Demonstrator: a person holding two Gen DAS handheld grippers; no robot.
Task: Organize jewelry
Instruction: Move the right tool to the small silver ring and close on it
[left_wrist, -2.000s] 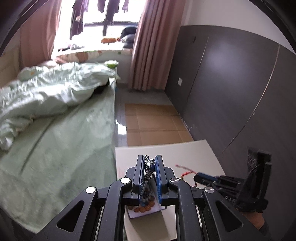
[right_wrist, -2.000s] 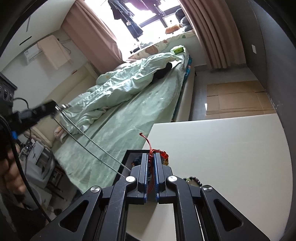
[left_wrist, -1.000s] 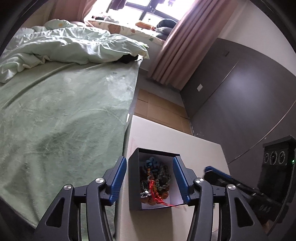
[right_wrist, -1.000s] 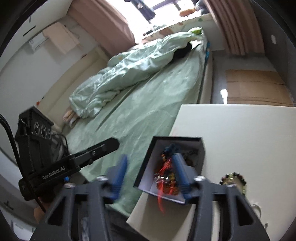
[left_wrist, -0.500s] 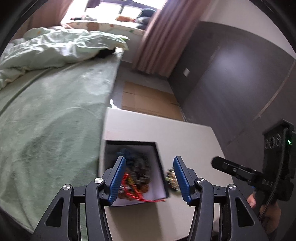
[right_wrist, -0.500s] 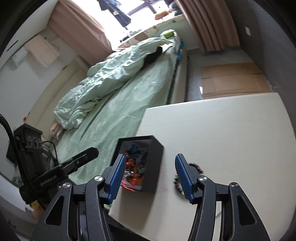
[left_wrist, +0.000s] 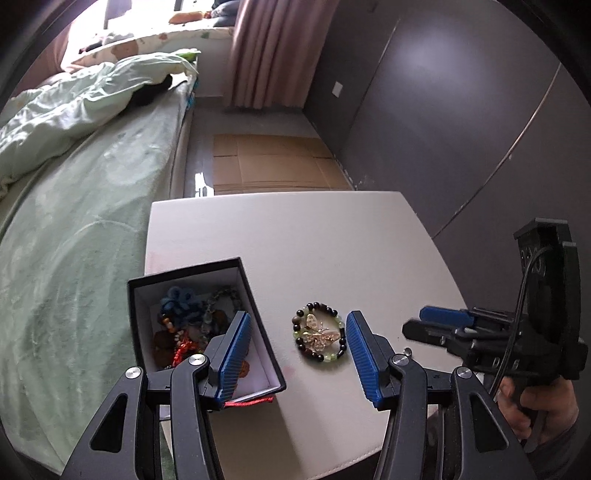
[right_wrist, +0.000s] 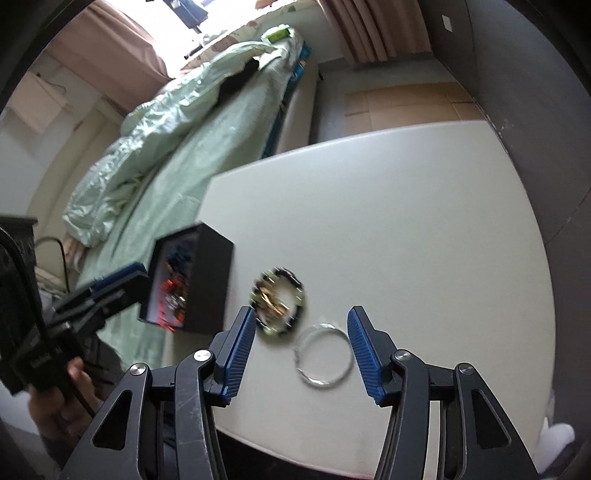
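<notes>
A black jewelry box (left_wrist: 258, 317) with a white inside stands on the white table (left_wrist: 295, 240), full of beads and a red cord; it also shows in the right wrist view (right_wrist: 210, 280). A green-and-black bead bracelet (left_wrist: 320, 338) with a gold butterfly brooch inside it lies right of the box, also in the right wrist view (right_wrist: 279, 300). A thin silver bangle (right_wrist: 322, 354) lies beside it. My left gripper (left_wrist: 298, 352) is open above the bracelet. My right gripper (right_wrist: 301, 349) is open over the bracelet and bangle.
A bed with green sheets (left_wrist: 74, 206) runs along the table's left side. A dark wall (left_wrist: 461, 110) stands to the right. Flattened cardboard (left_wrist: 273, 162) lies on the floor beyond the table. The box sits near the table's left edge.
Both grippers were shut on jewelry two seconds ago; they opened and the pieces now lie in the box. Both have since shifted right, from the box to over the bead bracelet.
</notes>
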